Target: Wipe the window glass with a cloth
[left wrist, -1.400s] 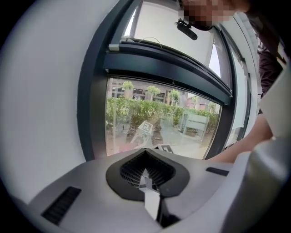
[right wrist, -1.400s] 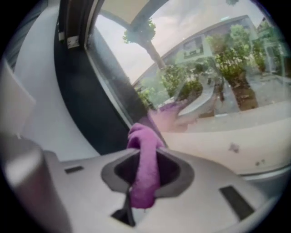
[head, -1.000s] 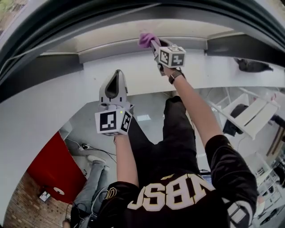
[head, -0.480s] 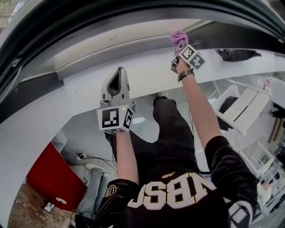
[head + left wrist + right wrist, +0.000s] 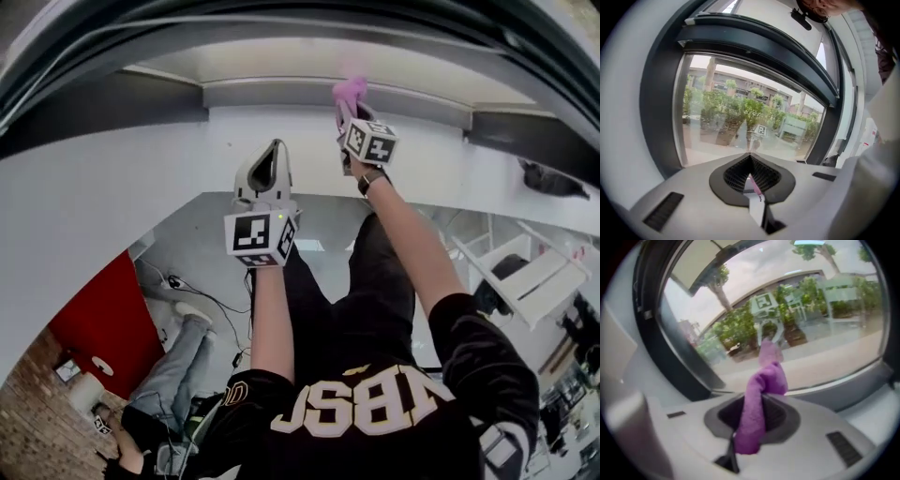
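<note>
Right tongs (image 5: 350, 112) clamp a purple cloth (image 5: 761, 385) against the window glass (image 5: 820, 329) (left tongs (image 5: 751, 174) closed, empty).

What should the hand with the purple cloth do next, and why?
Probably slide the right gripper sideways across the window glass: its jaws are shut on the purple cloth, whose tip meets its own reflection, so it seems pressed against the pane.

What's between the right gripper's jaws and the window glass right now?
Only the purple cloth: the right gripper is shut on it, and its bunched end reaches up to the window glass, seen in the right gripper view.
</note>
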